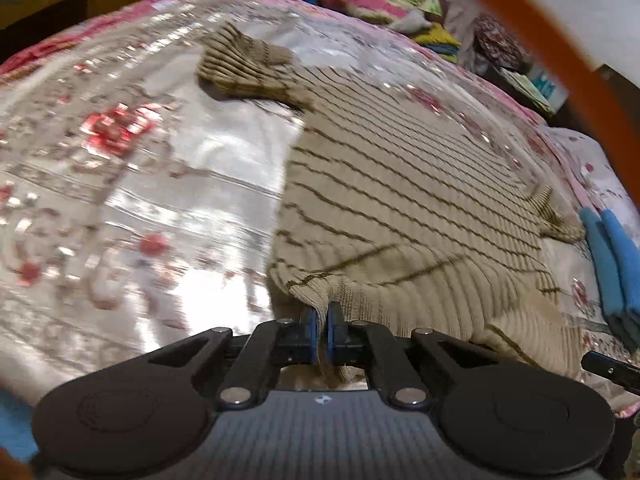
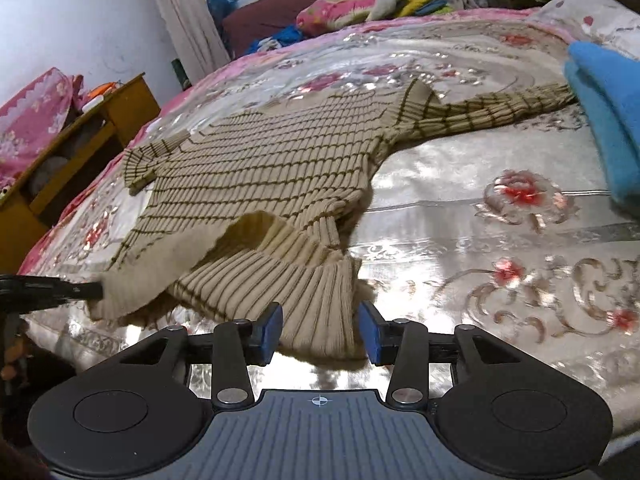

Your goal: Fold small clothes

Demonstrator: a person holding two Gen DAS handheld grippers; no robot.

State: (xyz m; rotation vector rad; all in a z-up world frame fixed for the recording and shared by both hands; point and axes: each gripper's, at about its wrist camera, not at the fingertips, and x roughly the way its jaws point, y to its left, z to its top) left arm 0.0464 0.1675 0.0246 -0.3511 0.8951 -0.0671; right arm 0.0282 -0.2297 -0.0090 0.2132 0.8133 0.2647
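Note:
A beige knit sweater with thin dark stripes (image 1: 400,200) lies spread on the flowered bedspread (image 1: 140,200), one sleeve bunched at the far end. My left gripper (image 1: 320,332) is shut on the sweater's near hem, the cloth pinched between its blue pads. In the right wrist view the sweater (image 2: 260,168) has its hem partly lifted and folded over. There the left gripper (image 2: 98,290) holds the hem's left corner. My right gripper (image 2: 322,332) stands open, with the ribbed hem lying between its blue pads, which do not press on it.
A folded blue cloth (image 2: 608,120) lies on the bedspread (image 2: 480,260) to the right of the sweater. Piled clothes (image 2: 360,4) sit at the bed's far end. A wooden cabinet (image 2: 80,152) stands left of the bed. An orange strap (image 1: 560,60) crosses the left wrist view.

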